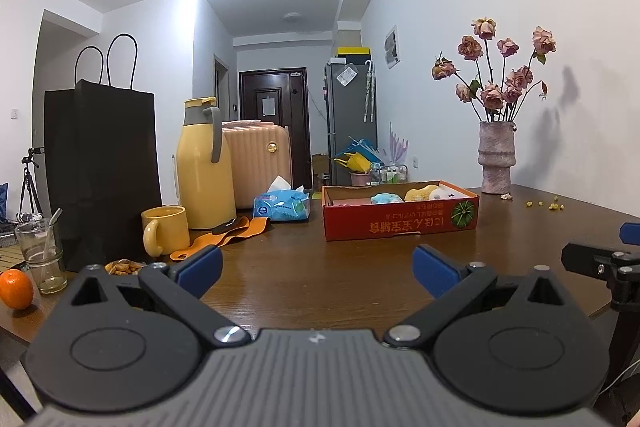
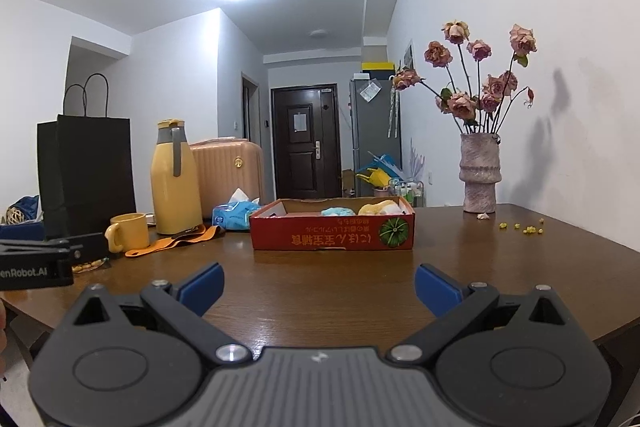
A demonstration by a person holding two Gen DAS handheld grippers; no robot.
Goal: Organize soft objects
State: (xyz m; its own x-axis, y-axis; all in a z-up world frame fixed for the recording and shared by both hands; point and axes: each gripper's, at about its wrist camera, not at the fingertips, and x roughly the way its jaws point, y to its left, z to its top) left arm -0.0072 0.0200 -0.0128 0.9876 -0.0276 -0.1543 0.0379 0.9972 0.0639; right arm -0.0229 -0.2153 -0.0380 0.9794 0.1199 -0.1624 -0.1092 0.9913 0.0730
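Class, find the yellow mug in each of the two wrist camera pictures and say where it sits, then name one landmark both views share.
Left wrist view: the yellow mug stands at lower left, in front of the black paper bag.
Right wrist view: the mug is at far left, left of the yellow jug.
Shared landmark: the red cardboard box at centre on the table.

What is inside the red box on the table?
The red box holds a light blue soft thing, a yellow one and something white. Its front wall hides their lower parts and the bottom.
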